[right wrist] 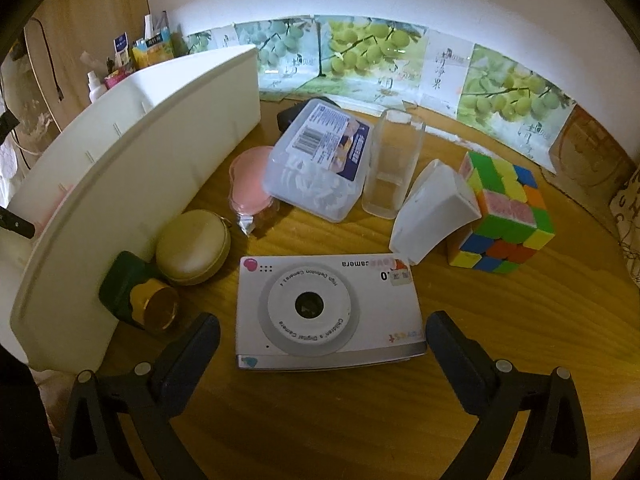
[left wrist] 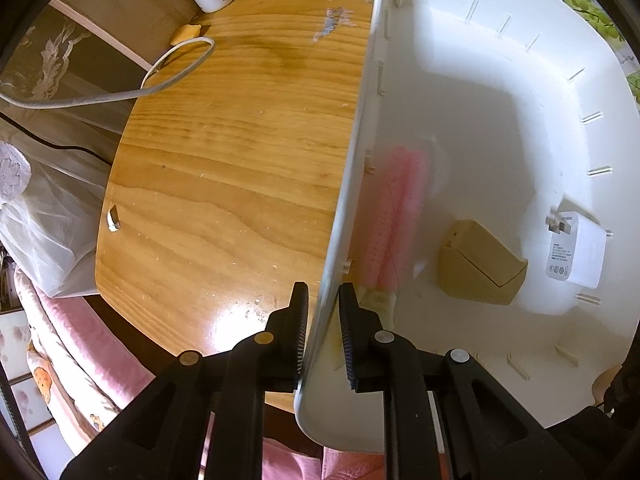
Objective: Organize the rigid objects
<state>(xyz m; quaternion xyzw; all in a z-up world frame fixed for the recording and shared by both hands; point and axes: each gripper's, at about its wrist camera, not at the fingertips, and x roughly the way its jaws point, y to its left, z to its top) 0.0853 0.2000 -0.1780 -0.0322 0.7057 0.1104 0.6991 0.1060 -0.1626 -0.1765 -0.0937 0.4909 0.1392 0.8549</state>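
My left gripper (left wrist: 323, 300) is shut on the near wall of a white plastic bin (left wrist: 500, 80), one finger outside and one inside. In the bin lie a pink comb-like piece (left wrist: 396, 216), a tan box (left wrist: 482, 268) and a white charger (left wrist: 576, 250). My right gripper (right wrist: 322, 344) is open, its fingers either side of a white children's camera (right wrist: 326, 310) lying flat on the wooden table (right wrist: 500, 340). The bin (right wrist: 132, 184) stands left of it.
Behind the camera are a Rubik's cube (right wrist: 506, 216), a white wedge box (right wrist: 434, 210), a clear tube (right wrist: 394, 168), a floss-pick box (right wrist: 320, 160), a pink lidded jar (right wrist: 250, 182), a beige round case (right wrist: 194, 246) and a green gold-capped bottle (right wrist: 138, 292). A cable (left wrist: 120, 92) hangs off the table's left edge.
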